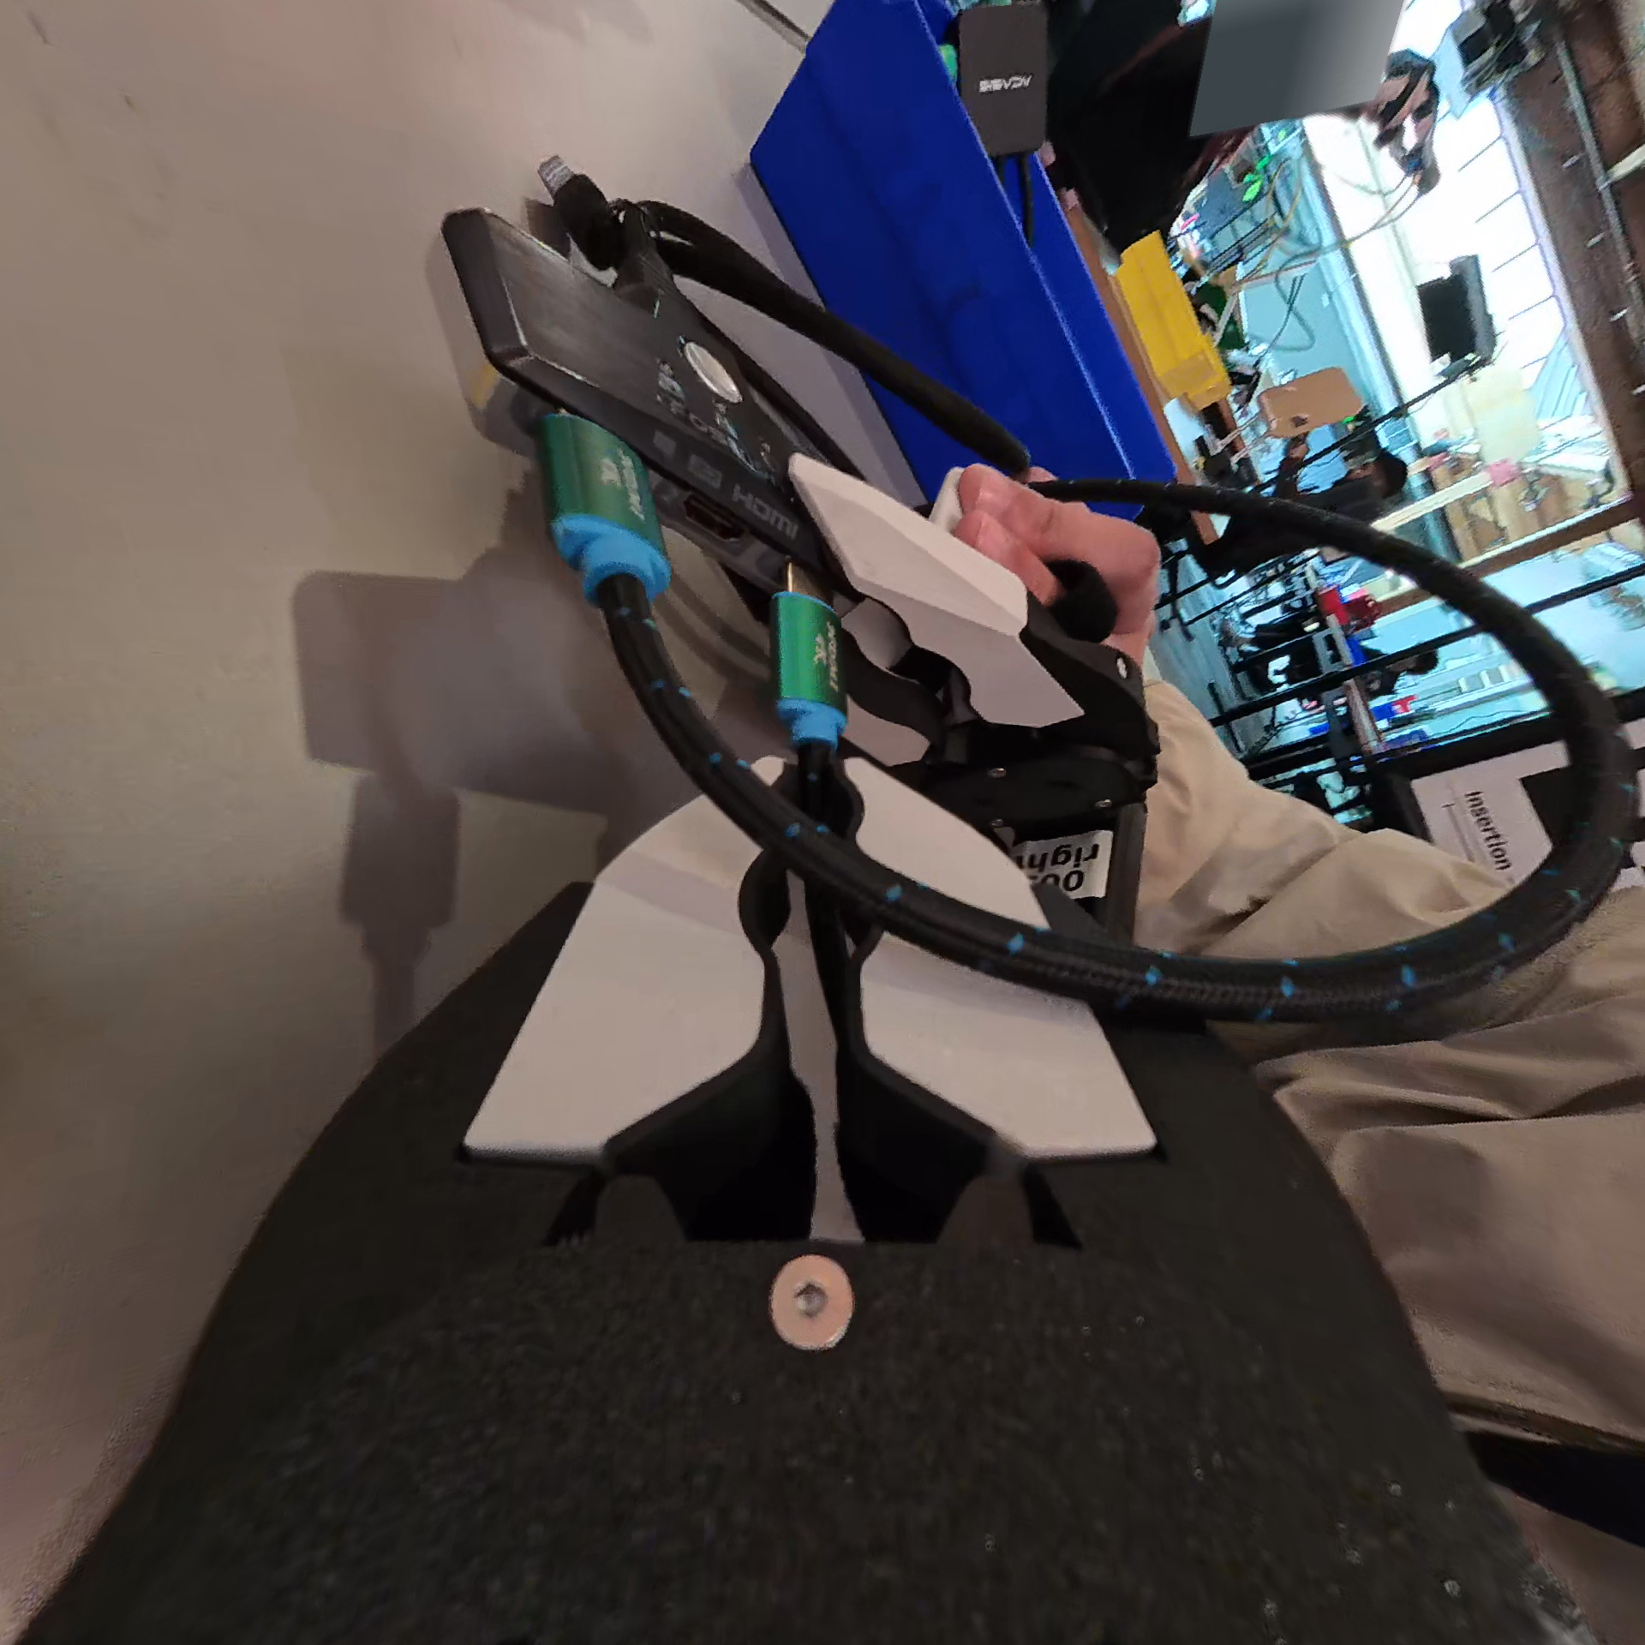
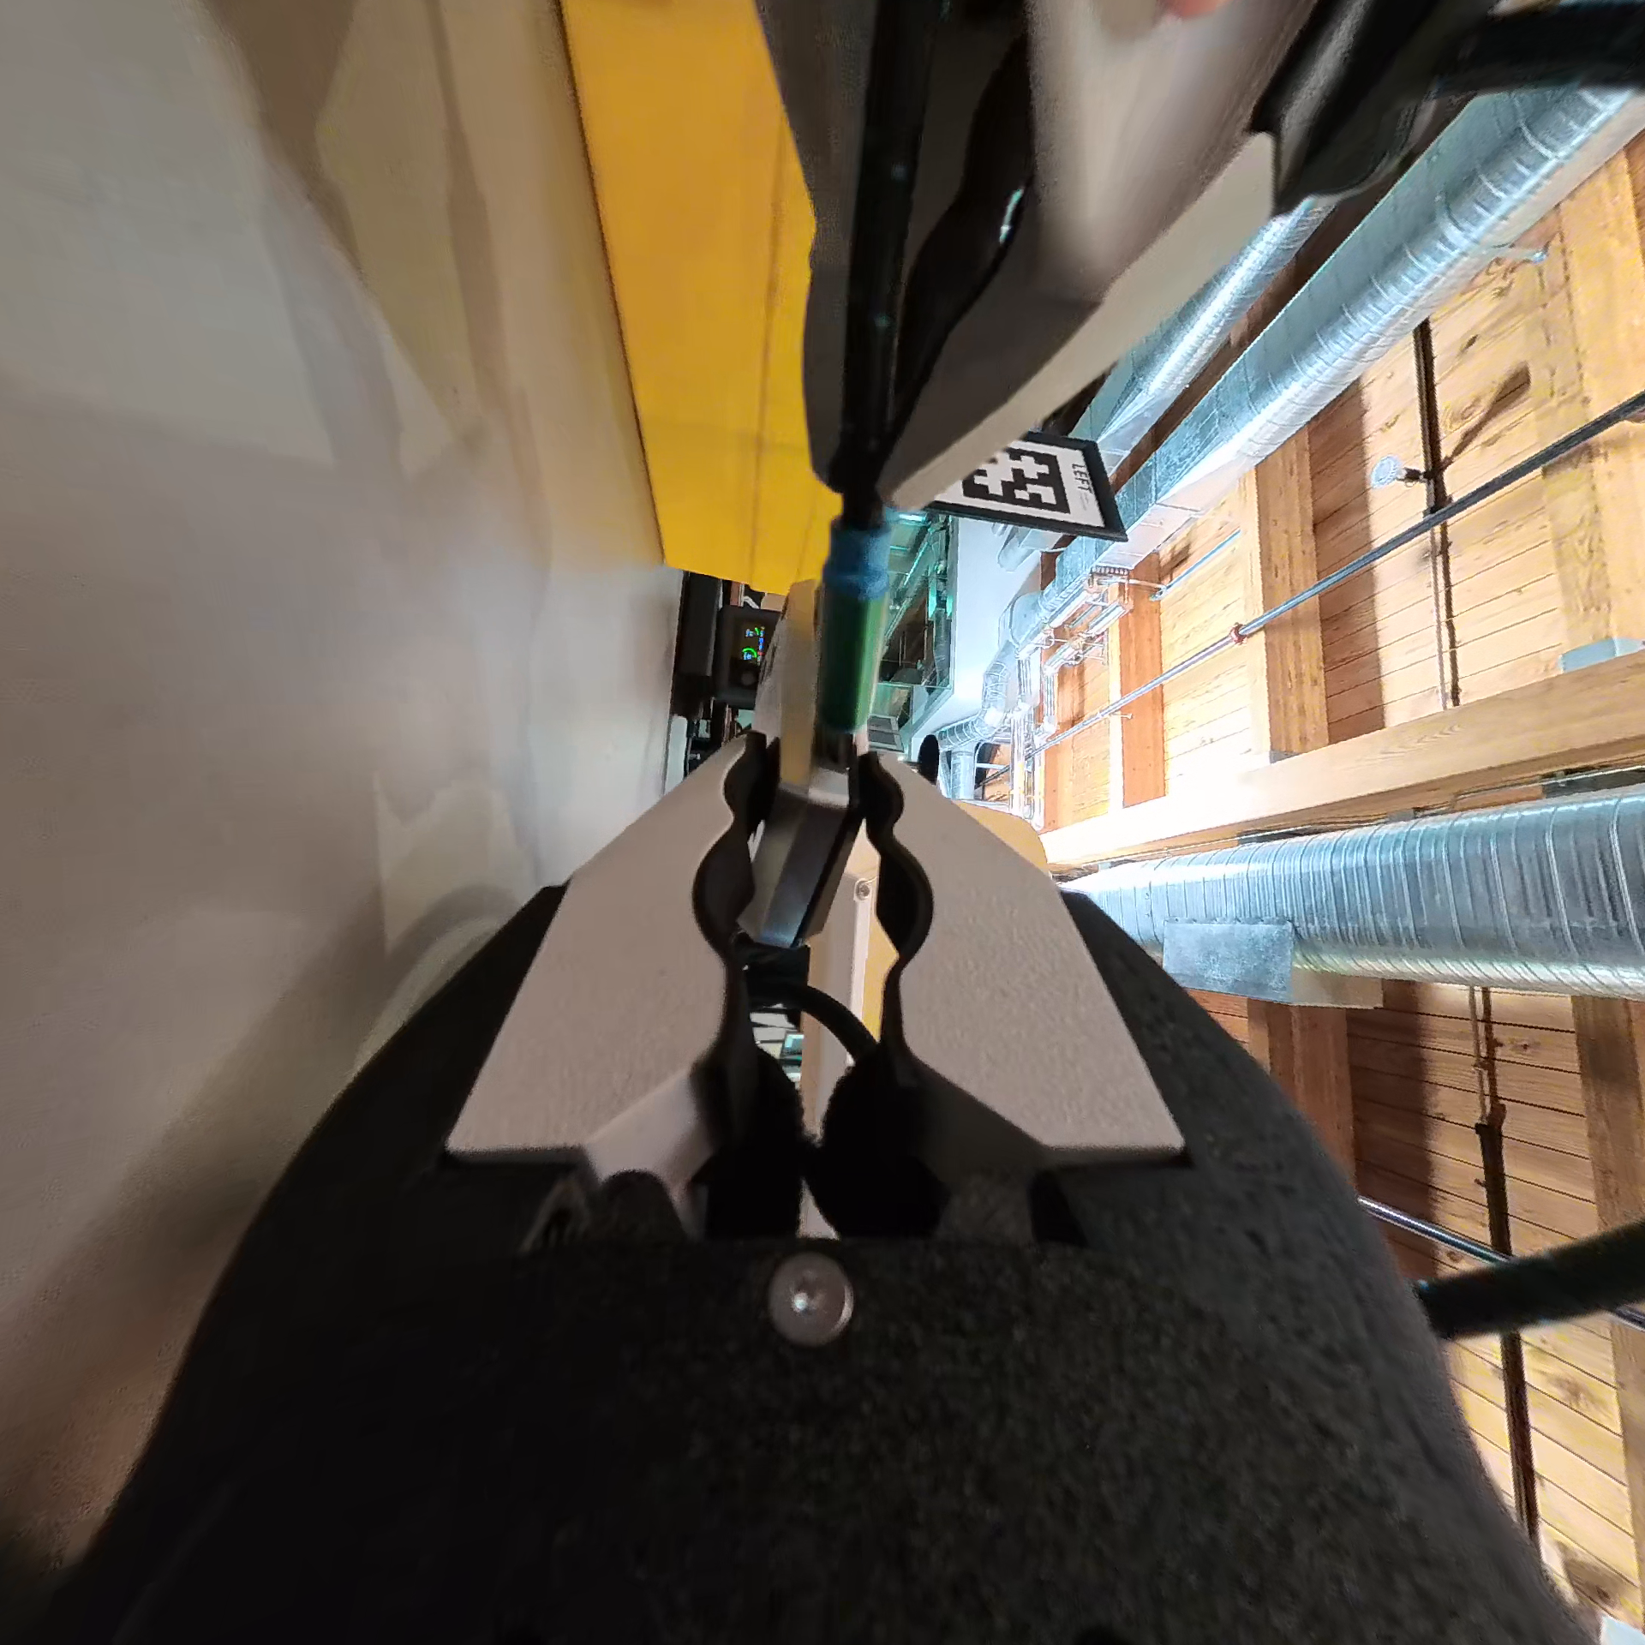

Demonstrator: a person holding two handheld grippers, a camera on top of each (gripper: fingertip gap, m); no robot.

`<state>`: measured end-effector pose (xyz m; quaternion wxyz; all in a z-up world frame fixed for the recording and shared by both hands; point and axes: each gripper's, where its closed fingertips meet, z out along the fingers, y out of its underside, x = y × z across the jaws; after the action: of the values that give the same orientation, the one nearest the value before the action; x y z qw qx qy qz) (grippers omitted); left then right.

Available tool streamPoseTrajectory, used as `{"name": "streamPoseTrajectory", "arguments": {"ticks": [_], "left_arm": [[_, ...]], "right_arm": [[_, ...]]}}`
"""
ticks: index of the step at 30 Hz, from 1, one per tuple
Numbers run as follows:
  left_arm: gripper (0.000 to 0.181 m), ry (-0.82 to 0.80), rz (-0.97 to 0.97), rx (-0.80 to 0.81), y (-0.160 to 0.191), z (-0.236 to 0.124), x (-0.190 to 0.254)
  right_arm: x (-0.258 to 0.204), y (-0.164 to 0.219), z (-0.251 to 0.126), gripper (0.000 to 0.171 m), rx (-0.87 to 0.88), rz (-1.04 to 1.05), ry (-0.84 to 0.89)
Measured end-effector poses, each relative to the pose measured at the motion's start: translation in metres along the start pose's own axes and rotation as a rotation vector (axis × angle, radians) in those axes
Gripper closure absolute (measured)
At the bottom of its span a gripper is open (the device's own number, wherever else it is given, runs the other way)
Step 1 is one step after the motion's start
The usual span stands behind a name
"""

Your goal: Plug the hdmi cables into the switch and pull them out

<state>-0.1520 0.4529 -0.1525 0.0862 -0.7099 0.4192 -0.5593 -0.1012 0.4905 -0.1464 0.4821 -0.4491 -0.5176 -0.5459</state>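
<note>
The black HDMI switch [image 1: 614, 356] is held above the white table, gripped at its near end by my right gripper [image 1: 877, 579]. In the right wrist view the right gripper [image 2: 814, 774] is shut on the switch's edge [image 2: 801, 854]. One green HDMI plug [image 1: 601, 498] sits in a port, and an empty port [image 1: 712, 527] is beside it. My left gripper [image 1: 810, 792] is shut on the braided cable [image 1: 817, 806] just behind a second green plug [image 1: 806, 659]. That plug's metal tip touches the switch's edge; I cannot tell whether it is inside a port. The plug also shows in the right wrist view [image 2: 846, 659].
A blue bin [image 1: 935, 267] and a yellow bin [image 1: 1166, 329] stand behind the switch. A long loop of black braided cable [image 1: 1335, 979] hangs over a beige sleeve [image 1: 1469, 1202]. A yellow bin [image 2: 712, 311] is beside the white table surface [image 2: 267, 623]. Left tips to right tips: about 6 cm.
</note>
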Motion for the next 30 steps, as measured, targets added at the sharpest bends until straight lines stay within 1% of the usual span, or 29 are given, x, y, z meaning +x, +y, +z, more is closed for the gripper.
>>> {"name": "streamPoseTrajectory", "arguments": {"ticks": [3,9,19,22,24,27,30], "left_arm": [[0.175,0.01,-0.016,0.013,-0.001,0.0,0.0],[0.175,0.046,-0.077,0.09,-0.006,0.0,0.002],[0.176,0.03,-0.11,0.247,-0.013,0.004,0.006],[0.176,0.06,-0.142,0.257,-0.013,0.004,0.006],[0.175,0.052,-0.137,0.262,-0.013,0.004,0.006],[0.176,0.05,-0.143,0.2,-0.006,0.007,0.006],[0.176,0.082,-0.154,0.199,-0.005,0.009,0.012]], "right_arm": [[-0.001,0.0,0.0,0.151,-0.005,-0.007,-0.001],[0.0,0.003,0.0,0.151,-0.022,0.025,-0.011],[-0.001,0.009,0.001,0.152,-0.054,0.063,-0.024],[0.001,0.009,0.0,0.152,-0.058,0.057,-0.015],[0.004,0.009,-0.001,0.152,-0.054,0.063,-0.001],[0.004,0.007,-0.001,0.152,-0.042,0.036,0.006],[0.007,0.007,-0.001,0.152,-0.039,0.047,0.021]]}}
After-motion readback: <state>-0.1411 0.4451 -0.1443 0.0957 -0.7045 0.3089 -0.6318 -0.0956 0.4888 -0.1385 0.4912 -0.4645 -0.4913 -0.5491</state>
